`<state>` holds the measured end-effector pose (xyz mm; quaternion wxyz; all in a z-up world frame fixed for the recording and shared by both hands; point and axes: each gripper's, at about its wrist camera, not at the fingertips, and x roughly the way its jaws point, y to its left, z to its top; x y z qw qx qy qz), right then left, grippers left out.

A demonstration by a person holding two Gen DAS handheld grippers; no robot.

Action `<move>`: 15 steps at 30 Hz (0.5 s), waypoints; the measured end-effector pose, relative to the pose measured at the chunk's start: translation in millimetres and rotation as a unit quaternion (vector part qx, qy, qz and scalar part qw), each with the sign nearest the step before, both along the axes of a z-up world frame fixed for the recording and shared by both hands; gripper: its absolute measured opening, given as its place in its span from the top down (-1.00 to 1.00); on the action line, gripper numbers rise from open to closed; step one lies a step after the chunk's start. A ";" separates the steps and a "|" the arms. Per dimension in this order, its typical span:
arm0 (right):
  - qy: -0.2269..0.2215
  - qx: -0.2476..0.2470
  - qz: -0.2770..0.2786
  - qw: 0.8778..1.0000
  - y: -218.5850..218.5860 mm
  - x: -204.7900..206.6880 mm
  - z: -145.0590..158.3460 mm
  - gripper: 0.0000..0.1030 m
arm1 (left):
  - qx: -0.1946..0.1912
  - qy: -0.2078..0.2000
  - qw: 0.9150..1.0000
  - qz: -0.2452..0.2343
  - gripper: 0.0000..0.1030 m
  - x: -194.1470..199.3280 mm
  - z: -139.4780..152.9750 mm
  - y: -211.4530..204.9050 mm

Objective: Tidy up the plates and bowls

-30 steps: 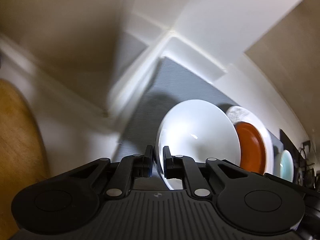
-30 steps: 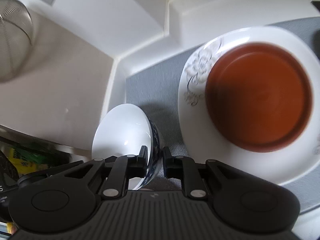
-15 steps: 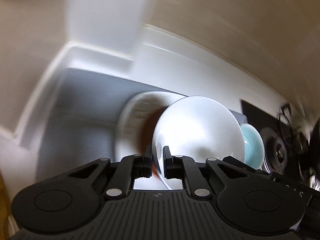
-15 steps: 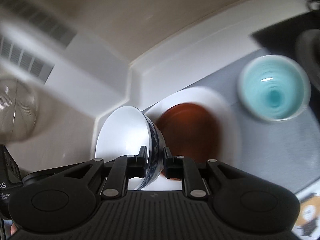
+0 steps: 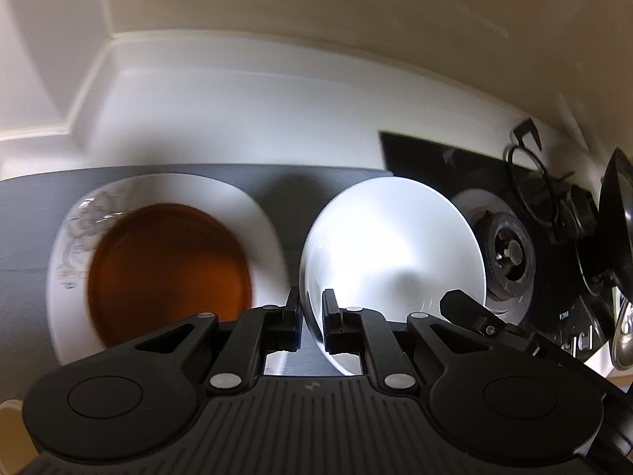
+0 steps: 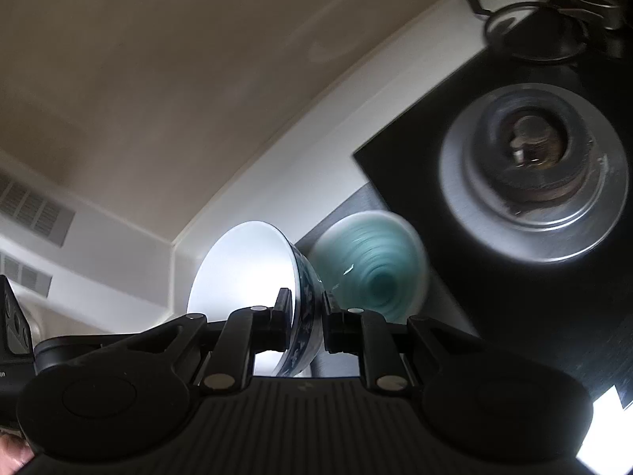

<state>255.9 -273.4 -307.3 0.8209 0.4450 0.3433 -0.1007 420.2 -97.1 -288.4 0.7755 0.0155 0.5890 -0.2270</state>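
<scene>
White bowl point(image 5: 391, 249) glossy, round; left tool point(image 5: 310, 308) pinching rim.

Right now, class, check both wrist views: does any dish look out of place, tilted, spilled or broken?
Nothing looks broken or spilled. Two bowls are off the mat, each tipped on edge: the white bowl clamped in the left gripper, and the blue-patterned bowl in the right gripper. The brown plate lies flat on the floral plate.
</scene>
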 end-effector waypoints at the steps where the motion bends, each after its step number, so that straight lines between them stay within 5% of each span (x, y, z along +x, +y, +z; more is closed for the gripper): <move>1: 0.002 0.002 0.000 1.000 -4.9 -0.7 -4.0 0.68 | 0.003 0.005 1.000 -0.001 0.80 0.7 -2.3 -5.1; 15: 0.013 0.008 -0.021 1.000 -30.6 -3.3 -52.5 0.71 | 0.061 0.017 0.997 -0.048 0.80 9.4 -34.6 -63.0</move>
